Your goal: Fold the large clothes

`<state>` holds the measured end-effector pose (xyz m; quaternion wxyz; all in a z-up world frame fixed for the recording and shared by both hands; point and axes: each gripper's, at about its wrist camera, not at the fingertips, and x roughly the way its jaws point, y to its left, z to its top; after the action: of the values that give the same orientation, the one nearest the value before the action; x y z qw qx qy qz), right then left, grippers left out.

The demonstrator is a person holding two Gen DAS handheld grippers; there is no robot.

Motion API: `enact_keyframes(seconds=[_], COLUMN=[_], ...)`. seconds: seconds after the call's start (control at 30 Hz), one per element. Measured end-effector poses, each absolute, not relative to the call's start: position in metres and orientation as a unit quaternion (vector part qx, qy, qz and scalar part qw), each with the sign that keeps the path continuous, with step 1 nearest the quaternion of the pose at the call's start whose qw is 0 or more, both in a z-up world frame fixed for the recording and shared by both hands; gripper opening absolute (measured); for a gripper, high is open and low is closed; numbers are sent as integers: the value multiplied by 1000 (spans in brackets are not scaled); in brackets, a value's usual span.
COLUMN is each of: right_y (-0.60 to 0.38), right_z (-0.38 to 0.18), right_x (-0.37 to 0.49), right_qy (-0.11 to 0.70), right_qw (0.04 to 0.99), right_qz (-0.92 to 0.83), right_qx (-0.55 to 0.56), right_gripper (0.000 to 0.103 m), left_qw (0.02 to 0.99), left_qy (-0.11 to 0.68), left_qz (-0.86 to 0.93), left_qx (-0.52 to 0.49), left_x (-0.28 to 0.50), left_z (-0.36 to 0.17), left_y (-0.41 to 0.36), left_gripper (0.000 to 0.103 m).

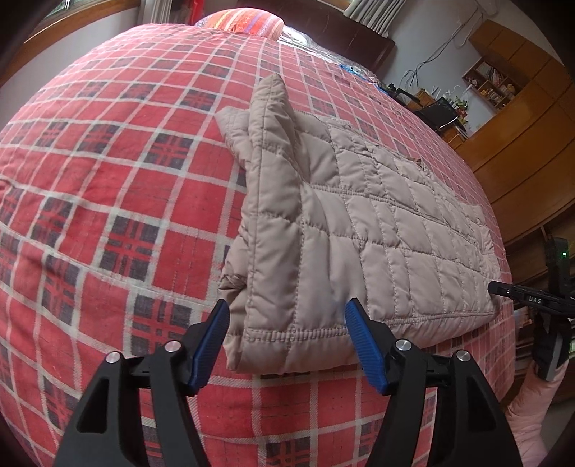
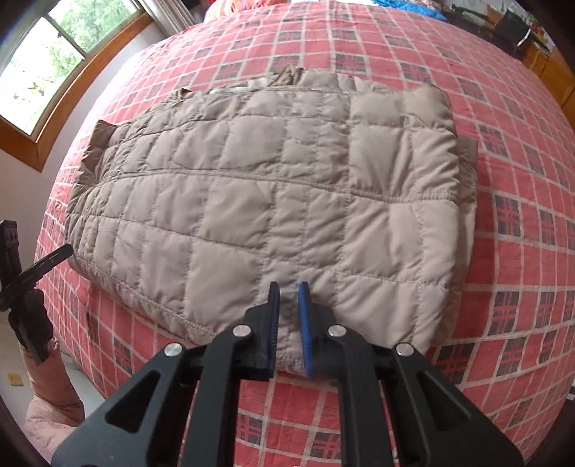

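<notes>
A beige quilted jacket (image 1: pixel 359 222) lies folded into a flat rectangle near the front edge of a bed with a red plaid cover (image 1: pixel 107 179). My left gripper (image 1: pixel 287 319) is open, its blue fingers (image 1: pixel 215 330) straddling the jacket's near left corner. In the right wrist view the jacket (image 2: pixel 269 186) fills the middle. My right gripper (image 2: pixel 288 298) is shut on the jacket's near hem, with fabric pinched between its pads. The left gripper (image 2: pixel 54 257) shows at that view's left edge by the jacket's corner. The right gripper (image 1: pixel 503 287) shows at the jacket's right end.
A striped pillow (image 1: pixel 244 21) lies at the head of the bed. Wooden cabinets and shelves (image 1: pixel 521 125) stand to the right beyond the bed. A window with a wooden frame (image 2: pixel 46 64) is on the left wall. A pink padded sleeve (image 2: pixel 46 406) hangs beside the bed's front edge.
</notes>
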<state>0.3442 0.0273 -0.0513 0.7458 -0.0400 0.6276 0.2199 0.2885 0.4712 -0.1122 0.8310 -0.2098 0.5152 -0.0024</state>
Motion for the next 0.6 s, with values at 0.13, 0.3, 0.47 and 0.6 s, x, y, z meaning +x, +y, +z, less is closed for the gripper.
enact_keyframes(seconds=[0.13,0.3,0.47,0.6], right_y=[19,4,-17,-27], right_z=[-51,-48,-53,-70], right_x=[343,342,344,348], right_qy=[632,635,642,655], right_qw=[746,748,747,737], right_qz=[206,187,162,161], right_qx=[-45,-50,-51,-45], right_gripper=[10,10,10,5], left_qw=[829,830,830,832], left_qy=[518,518,515,513], left_qz=[-3,-1,0,8], left_qx=[-209,-208,-212,-213], left_x=[289,288,282,280], left_z=[-116,-118,-119,-122], left_y=[466,461,459,454], left_gripper=[69,70,74,77])
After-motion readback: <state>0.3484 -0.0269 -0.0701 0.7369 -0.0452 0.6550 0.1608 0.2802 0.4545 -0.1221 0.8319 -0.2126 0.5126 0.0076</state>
